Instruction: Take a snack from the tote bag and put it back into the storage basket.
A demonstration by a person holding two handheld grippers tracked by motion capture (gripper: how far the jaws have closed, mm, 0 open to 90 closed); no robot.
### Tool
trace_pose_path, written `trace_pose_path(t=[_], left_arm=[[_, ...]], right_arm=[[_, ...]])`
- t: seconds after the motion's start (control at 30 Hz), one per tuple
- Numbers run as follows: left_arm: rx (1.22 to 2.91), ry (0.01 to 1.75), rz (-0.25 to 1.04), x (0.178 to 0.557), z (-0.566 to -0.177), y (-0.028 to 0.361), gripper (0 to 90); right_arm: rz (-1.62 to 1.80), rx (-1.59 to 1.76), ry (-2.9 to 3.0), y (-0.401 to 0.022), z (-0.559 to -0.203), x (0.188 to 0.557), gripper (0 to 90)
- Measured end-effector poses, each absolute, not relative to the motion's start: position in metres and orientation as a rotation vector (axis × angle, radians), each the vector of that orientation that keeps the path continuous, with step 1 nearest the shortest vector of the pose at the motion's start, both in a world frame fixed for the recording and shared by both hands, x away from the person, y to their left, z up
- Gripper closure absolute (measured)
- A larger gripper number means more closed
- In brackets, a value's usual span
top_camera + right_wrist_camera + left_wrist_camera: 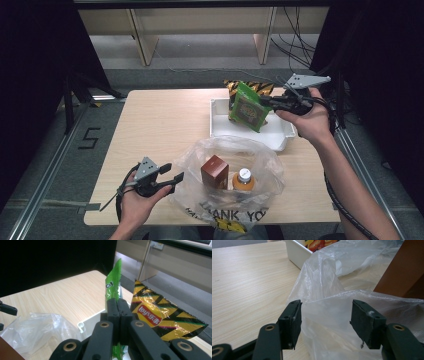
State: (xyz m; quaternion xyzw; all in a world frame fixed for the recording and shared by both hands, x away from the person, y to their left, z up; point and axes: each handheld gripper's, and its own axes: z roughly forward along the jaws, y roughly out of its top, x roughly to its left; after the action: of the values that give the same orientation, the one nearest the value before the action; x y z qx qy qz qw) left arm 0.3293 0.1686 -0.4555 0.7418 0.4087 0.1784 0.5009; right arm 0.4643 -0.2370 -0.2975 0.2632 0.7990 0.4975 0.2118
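Observation:
My right gripper (266, 101) (117, 305) is shut on the edge of a green snack packet (247, 107) (112, 286), holding it above the white tray (220, 131). Behind it a yellow and black Lay's chip bag (260, 87) (160, 317) leans at the tray's far side. My left gripper (172, 172) (325, 320) is open at the left edge of a clear plastic bag (227, 170) (332, 315); a fold of the bag lies between its fingers, untouched. Inside the bag stand a brown box (215, 171) (404, 272) and an orange bottle with a white cap (243, 180).
The wooden table (150, 130) has bare surface left of the tray and bag. Table legs and cables lie on the floor beyond the far edge. Dark curtains flank both sides.

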Motion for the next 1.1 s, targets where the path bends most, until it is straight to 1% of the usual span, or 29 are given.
trace_pose_path(t=[1.1], left_arm=[[1.794,0.983,0.435,0.328,-0.454,0.169,41.2]], right_arm=[[1.323,0.844,2.239,-0.228,-0.334,0.494,90.0]])
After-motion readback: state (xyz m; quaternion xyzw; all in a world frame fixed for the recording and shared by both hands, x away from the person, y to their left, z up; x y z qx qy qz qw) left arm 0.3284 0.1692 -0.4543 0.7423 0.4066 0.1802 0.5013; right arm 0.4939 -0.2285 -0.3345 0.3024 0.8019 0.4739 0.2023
